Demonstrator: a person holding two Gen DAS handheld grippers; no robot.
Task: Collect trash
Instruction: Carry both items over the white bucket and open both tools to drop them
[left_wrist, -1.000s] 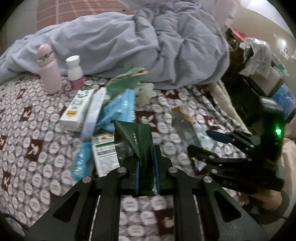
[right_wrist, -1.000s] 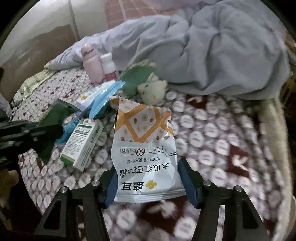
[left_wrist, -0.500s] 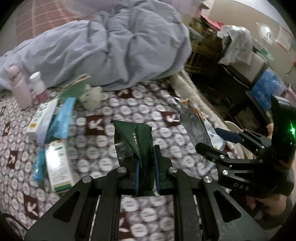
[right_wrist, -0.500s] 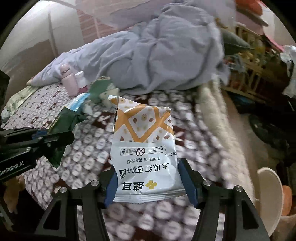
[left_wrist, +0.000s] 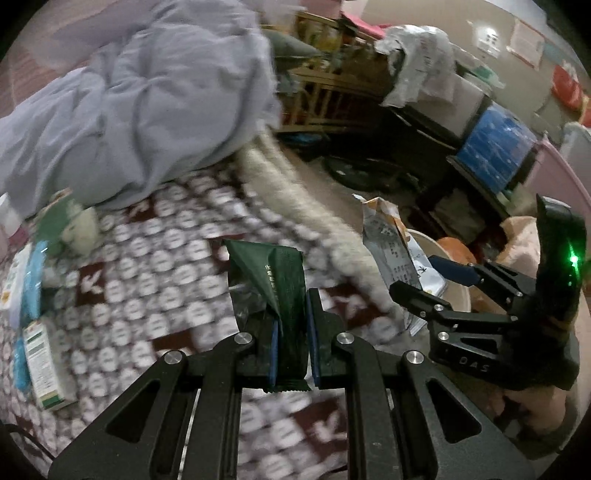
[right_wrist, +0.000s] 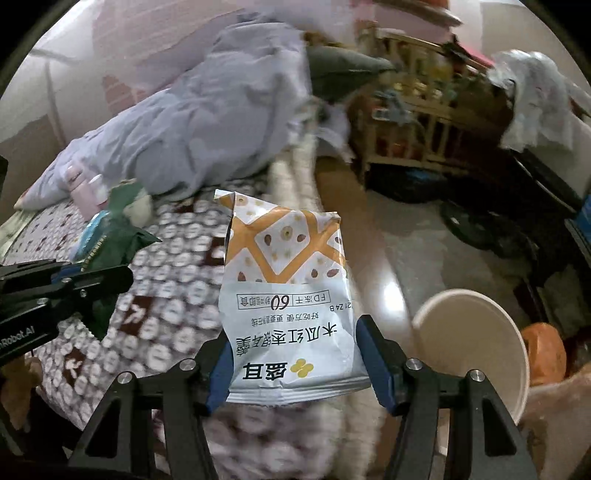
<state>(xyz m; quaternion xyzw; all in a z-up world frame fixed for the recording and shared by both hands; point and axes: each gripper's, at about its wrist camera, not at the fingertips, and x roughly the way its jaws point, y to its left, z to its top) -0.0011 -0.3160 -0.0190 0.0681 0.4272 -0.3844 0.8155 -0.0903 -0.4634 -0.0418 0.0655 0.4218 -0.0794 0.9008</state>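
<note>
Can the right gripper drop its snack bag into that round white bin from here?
Probably yes: the right gripper holds the snack bag, and nothing blocks the open bin just beside it.

left tool (left_wrist: 290, 325) pinching green wrapper (left_wrist: 271, 280) (creased), patterned bedspread (left_wrist: 155, 280)

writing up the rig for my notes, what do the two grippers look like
Both are matte black linkage frames with silver pivot bolts and blue pads on the fingers. The left gripper carries white lettering ending "Robot.AI" on its side, seen from the right wrist. The right gripper has "DAS" on its frame and a tall black handle with a lit green light. No cables show.
</note>
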